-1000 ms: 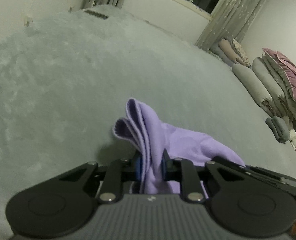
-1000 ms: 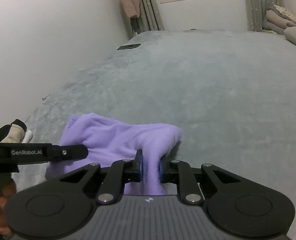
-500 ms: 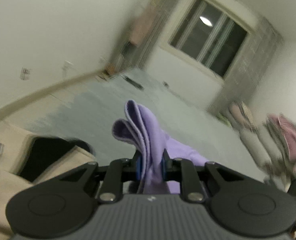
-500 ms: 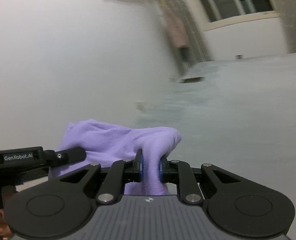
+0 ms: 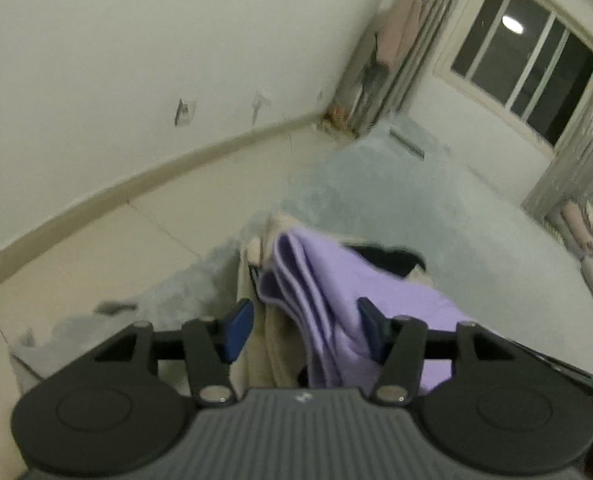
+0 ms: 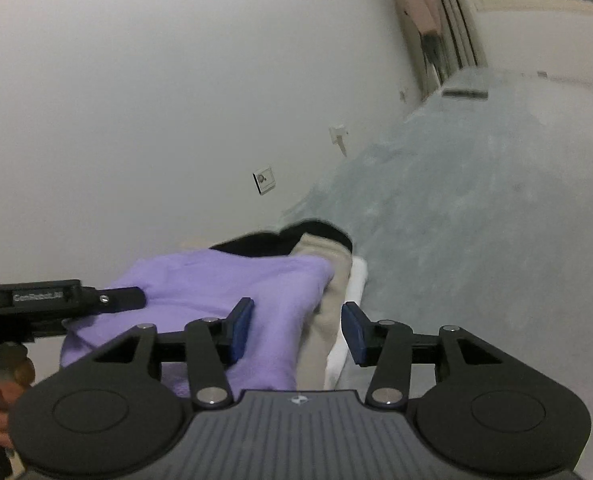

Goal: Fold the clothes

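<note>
With both my left gripper and right gripper spread wide, the folded purple garment sat atop the clothes stack, so I judged withdrawing straight back best.

Both tongs, left and right, agape.

Beige garment and black garment largely under purple cloth
</note>
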Motion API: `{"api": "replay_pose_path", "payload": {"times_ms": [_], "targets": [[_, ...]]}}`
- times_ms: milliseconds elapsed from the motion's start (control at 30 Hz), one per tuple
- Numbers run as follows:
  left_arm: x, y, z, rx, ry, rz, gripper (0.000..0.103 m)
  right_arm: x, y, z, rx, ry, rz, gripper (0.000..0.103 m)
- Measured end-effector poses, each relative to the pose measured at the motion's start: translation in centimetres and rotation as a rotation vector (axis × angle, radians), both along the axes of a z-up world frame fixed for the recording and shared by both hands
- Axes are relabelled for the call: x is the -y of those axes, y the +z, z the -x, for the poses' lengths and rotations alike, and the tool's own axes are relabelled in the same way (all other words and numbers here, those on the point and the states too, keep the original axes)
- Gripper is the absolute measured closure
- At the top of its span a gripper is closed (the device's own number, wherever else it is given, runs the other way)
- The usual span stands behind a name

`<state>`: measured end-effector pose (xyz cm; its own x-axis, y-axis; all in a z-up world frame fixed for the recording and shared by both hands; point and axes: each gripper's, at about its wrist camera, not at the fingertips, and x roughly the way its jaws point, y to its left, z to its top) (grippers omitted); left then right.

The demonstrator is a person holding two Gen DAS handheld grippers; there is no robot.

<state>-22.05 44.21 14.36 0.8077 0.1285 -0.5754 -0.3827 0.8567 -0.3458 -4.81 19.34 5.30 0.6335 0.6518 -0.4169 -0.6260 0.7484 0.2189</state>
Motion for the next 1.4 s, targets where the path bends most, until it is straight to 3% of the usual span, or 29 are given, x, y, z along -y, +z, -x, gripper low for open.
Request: {"api": "replay_pose_path", "payload": {"times_ms": [67, 167, 200, 267, 333, 400, 567, 700, 767, 933, 1033, 1067, 1267, 1400], "targets": [[0.7, 1.2, 1.3, 0.039, 0.020, -0.043, 0.051, -1.3, -0.5, 0.4, 0.016, 0.006, 0.041, 0.055], [3.3, 2.0, 1.8, 0.056, -0.025, -0.113, 0.051, -1.6, 0.7, 1.9, 0.134, 0.049, 0.048, 0.058], [4.3, 1.8, 1.6, 0.044, -0.043, -0.135, 0.052, -1.9, 0.6, 2.4, 0.147, 0.073, 0.056, 0.062], [6.1, 1.0, 1.4, 0.005, -0.065, -0.176, 0.053, -2.9, -0.7, 2.9, 0.130, 0.120, 0.105, 0.079], [7.2, -0.3, 1.4, -0.055, -0.067, -0.211, 0.058, -3.9, -1.9, 3.4, 0.113, 0.167, 0.154, 0.086], [7.5, -1.0, 1.9, -0.071, -0.064, -0.205, 0.059, -4.6, -3.1, 4.0, 0.103, 0.204, 0.193, 0.086], [8.2, -1.1, 3.1, -0.061, -0.058, -0.222, 0.059, -4.1, -3.4, 3.7, 0.062, 0.227, 0.162, 0.086], [8.8, -0.7, 3.2, -0.053, -0.029, -0.290, 0.057, -3.1, -2.7, 3.5, 0.050, 0.204, 0.162, 0.084], [9.6, -0.2, 3.9, -0.046, -0.013, -0.315, 0.052, -2.3, -2.2, 4.3, 0.045, 0.214, 0.161, 0.071], [12.1, 0.4, 6.2, -0.030, 0.003, -0.360, 0.010, -1.0, -2.1, 6.4, 0.009, 0.225, 0.185, 0.048], [13.2, 0.4, 7.0, -0.036, 0.022, -0.384, 0.000, -0.7, -2.4, 7.3, -0.019, 0.226, 0.206, 0.032], [13.6, 0.4, 7.3, -0.041, 0.026, -0.389, 0.000, -0.6, -2.5, 7.5, -0.028, 0.224, 0.211, 0.025], [14.3, -0.7, 7.8, -0.091, 0.054, -0.365, 0.000, -0.6, -3.2, 7.5, -0.031, 0.167, 0.251, 0.000], [14.0, -1.0, 7.9, -0.108, 0.085, -0.351, 0.000, -0.4, -3.4, 7.0, -0.040, 0.124, 0.252, 0.000]]}}
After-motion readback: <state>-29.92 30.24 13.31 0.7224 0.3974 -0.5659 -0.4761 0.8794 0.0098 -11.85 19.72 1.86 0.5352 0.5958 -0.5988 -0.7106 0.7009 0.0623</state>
